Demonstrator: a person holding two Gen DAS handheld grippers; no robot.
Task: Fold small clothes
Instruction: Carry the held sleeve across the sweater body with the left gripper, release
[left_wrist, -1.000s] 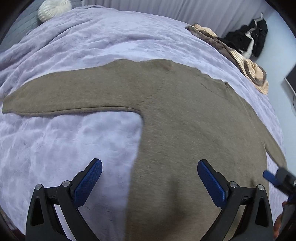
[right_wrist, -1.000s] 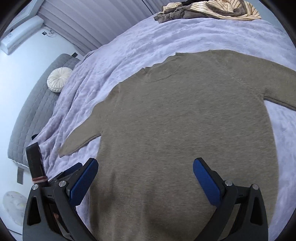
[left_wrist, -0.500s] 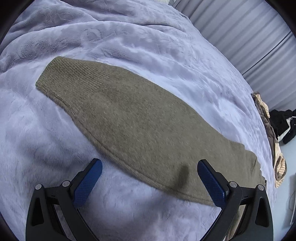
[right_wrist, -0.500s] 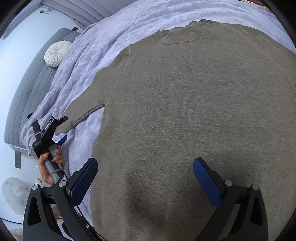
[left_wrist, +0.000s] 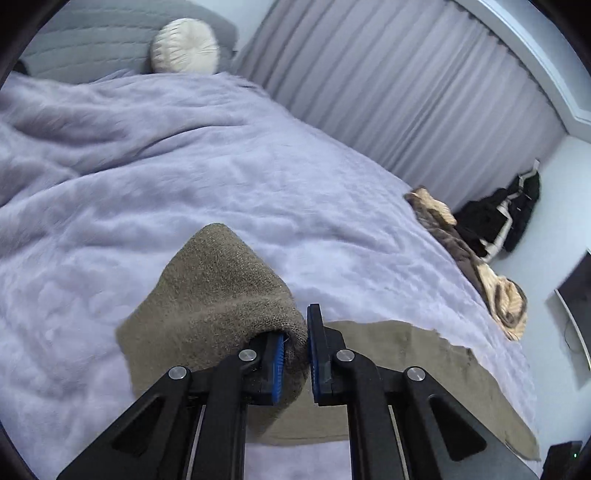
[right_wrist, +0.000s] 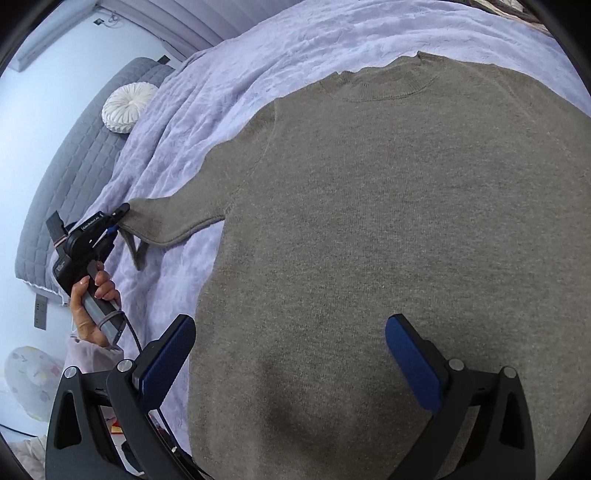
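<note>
Left wrist view: the left gripper (left_wrist: 295, 350) has its blue pads pinched tight on the cuff end of the sweater sleeve (left_wrist: 221, 291), and the knit bunches up in a hump over the left finger. The rest of the olive-brown sweater (left_wrist: 399, 369) lies flat behind the jaws on the lavender blanket (left_wrist: 184, 177). Farther back there's a round cream cushion (left_wrist: 184, 46) by the grey headboard, a heap of striped and brown clothes (left_wrist: 476, 266) at the bed's far edge, and pleated curtains (left_wrist: 406, 92).

Right wrist view: the right gripper (right_wrist: 291, 365) is spread wide with nothing in it — hovering over the lower body of the sweater (right_wrist: 369, 221), which is spread flat, neckline at the top. Off to the left you can see the left gripper (right_wrist: 120, 218) clamped on the sleeve tip, lifted a bit off the blanket (right_wrist: 240, 55), with the person's hand (right_wrist: 90, 295) on the handle.
</note>
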